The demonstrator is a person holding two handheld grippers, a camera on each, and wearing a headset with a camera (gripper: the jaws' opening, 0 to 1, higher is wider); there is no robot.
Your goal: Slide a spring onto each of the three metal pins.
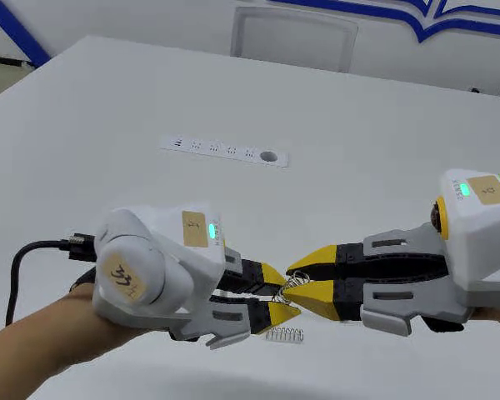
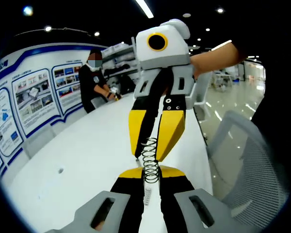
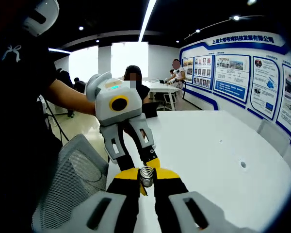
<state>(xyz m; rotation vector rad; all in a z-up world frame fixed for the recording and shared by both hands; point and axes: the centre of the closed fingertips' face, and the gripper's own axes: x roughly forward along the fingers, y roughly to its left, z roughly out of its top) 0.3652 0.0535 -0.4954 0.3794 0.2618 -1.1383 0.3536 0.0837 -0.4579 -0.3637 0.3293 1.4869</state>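
Note:
My left gripper [image 1: 281,293] and right gripper [image 1: 296,283] meet tip to tip above the white table [image 1: 150,108]. A small metal spring [image 1: 290,286] spans the gap between them. In the left gripper view the spring [image 2: 150,160] runs from my left gripper [image 2: 151,173], shut on the near end where a thin pin is mostly hidden inside the coils, up into the right gripper's yellow fingers [image 2: 172,128]. In the right gripper view the spring [image 3: 146,173] shows end-on in my shut right gripper [image 3: 146,178]. A second spring [image 1: 284,334] lies loose on the table just below.
A white flush socket strip [image 1: 225,151] sits in the table's middle. A grey mesh chair [image 1: 293,35] stands at the far edge. A black cable [image 1: 33,258] trails from the left gripper. Other people stand at benches in the background.

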